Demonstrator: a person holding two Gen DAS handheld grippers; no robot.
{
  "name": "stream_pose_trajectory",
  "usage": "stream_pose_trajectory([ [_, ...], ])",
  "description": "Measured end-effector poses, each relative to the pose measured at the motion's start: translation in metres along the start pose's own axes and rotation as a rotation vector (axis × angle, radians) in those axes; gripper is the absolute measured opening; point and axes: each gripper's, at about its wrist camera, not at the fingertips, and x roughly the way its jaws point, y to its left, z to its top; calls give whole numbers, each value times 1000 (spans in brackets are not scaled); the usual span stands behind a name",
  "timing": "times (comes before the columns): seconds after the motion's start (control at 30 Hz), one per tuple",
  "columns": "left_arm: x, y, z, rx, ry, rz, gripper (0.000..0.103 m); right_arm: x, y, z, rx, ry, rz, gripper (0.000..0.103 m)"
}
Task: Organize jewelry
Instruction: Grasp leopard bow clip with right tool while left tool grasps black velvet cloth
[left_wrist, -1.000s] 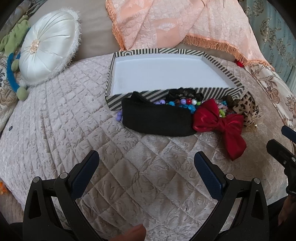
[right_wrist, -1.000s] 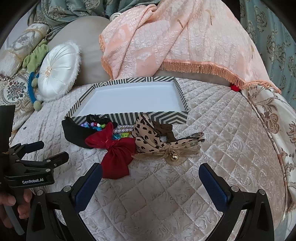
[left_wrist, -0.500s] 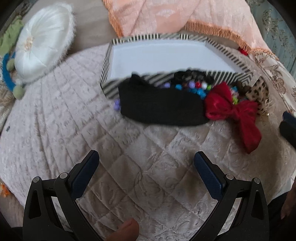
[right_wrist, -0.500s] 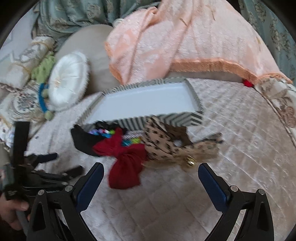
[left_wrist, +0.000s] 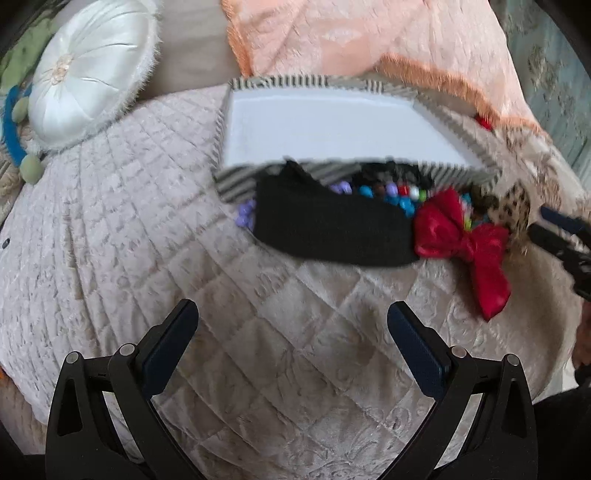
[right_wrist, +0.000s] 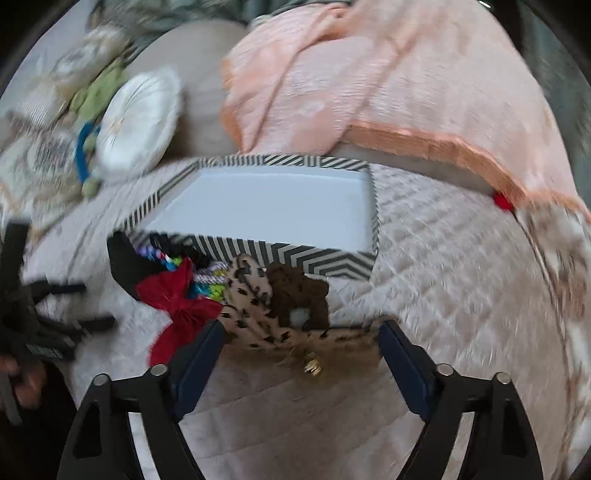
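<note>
A striped box (left_wrist: 243, 184) (right_wrist: 325, 258) with a white empty inside sits on the quilted bed. Against its near wall lies a pile: a black headband (left_wrist: 332, 232) (right_wrist: 125, 262), coloured beads (left_wrist: 399, 194), a red bow (left_wrist: 465, 240) (right_wrist: 177, 306), a leopard-print bow (right_wrist: 251, 306) (left_wrist: 517, 206) with a gold bell (right_wrist: 312, 365), and a brown piece (right_wrist: 299, 291). My right gripper (right_wrist: 301, 356) is open, its fingertips either side of the leopard bow's near edge. My left gripper (left_wrist: 291, 339) is open and empty, short of the headband.
A white round cushion (left_wrist: 88, 70) (right_wrist: 140, 122) lies at the back left beside a blue and green toy (left_wrist: 14, 122). A peach fringed blanket (left_wrist: 369, 40) (right_wrist: 369, 81) is heaped behind the box. The quilted cover (left_wrist: 129, 221) spreads around the pile.
My right gripper has moved forward and down onto the leopard bow. My left gripper has come nearer the pile and drifted left. Both stay open.
</note>
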Motion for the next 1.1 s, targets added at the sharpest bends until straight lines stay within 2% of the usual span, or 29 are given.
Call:
stream_pose_trajectory([
  [0.03,-3,4,1,-19,-11,-8,103,5,-5,0,-7,14,36,61],
  [0.17,-8,22,7,-106,-30,-40,103,20,-5,1,-56,23,107,45],
  [0.33,-8,29,9,-133,-24,-62,103,38,11,-4,-108,73,82,41],
  [0.43,-8,26,8,-109,-27,-42,103,43,4,-7,-34,119,70,41],
  [0.57,-7,23,5,-73,-31,-22,103,38,-1,-6,17,120,55,27],
  [0.67,-6,22,5,-55,-38,-50,102,20,-9,-5,73,70,53,25],
  [0.73,-5,19,9,-39,-50,-73,98,-1,-18,-4,138,16,74,25],
  [0.8,-6,17,17,-24,-68,-88,89,-16,-23,-3,194,-28,87,25],
  [0.83,-6,16,21,-25,-77,-96,88,-22,-26,-4,222,-46,92,25],
  [0.97,-3,17,40,-66,-92,-141,88,-26,-27,-2,259,-58,64,25],
  [1.1,11,13,48,-80,-82,-124,88,-24,-21,-1,244,-42,59,25],
])
